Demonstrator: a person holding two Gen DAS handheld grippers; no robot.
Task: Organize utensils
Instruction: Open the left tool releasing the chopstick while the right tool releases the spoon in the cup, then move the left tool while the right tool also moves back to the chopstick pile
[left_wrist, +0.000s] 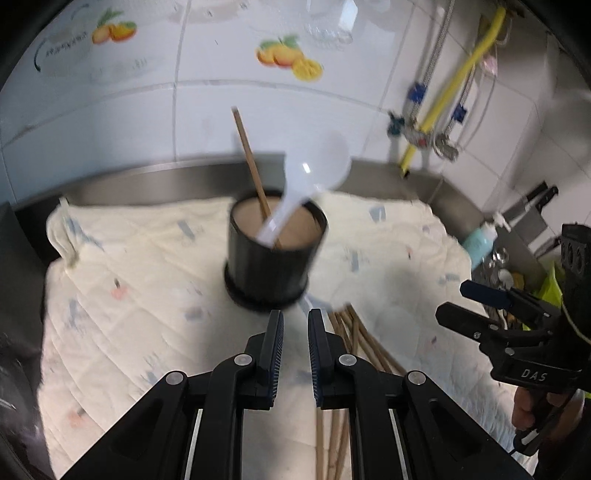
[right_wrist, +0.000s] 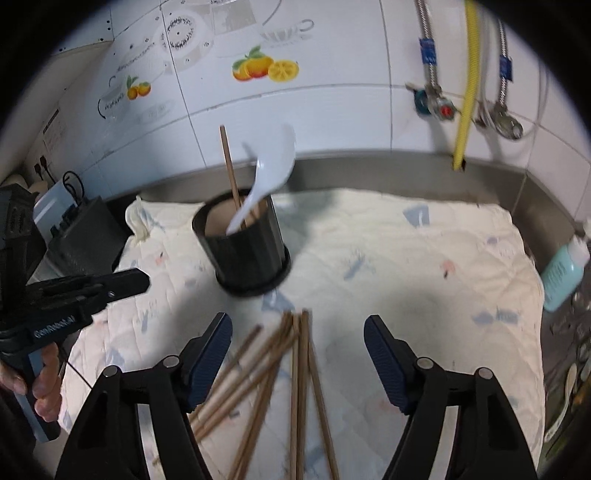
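Note:
A black round utensil holder (left_wrist: 275, 254) (right_wrist: 245, 254) stands on a pale patterned cloth (left_wrist: 147, 277) (right_wrist: 406, 277). In it lean a white plastic spoon (left_wrist: 314, 173) (right_wrist: 273, 162) and one wooden chopstick (left_wrist: 249, 155) (right_wrist: 229, 166). Several loose chopsticks (left_wrist: 354, 339) (right_wrist: 295, 369) lie fanned on the cloth in front of the holder. My left gripper (left_wrist: 295, 321) (right_wrist: 140, 280) hovers just before the holder, its jaws nearly together with nothing between them. My right gripper (right_wrist: 297, 323) (left_wrist: 452, 301) stands wide open above the tips of the loose chopsticks, touching none.
A teal bottle (left_wrist: 478, 240) (right_wrist: 563, 273) stands at the cloth's right edge. Behind is a tiled wall with a yellow hose (right_wrist: 467, 92) and valves. A black box (right_wrist: 85, 232) sits at the left. Knives (left_wrist: 532, 203) hang at the far right.

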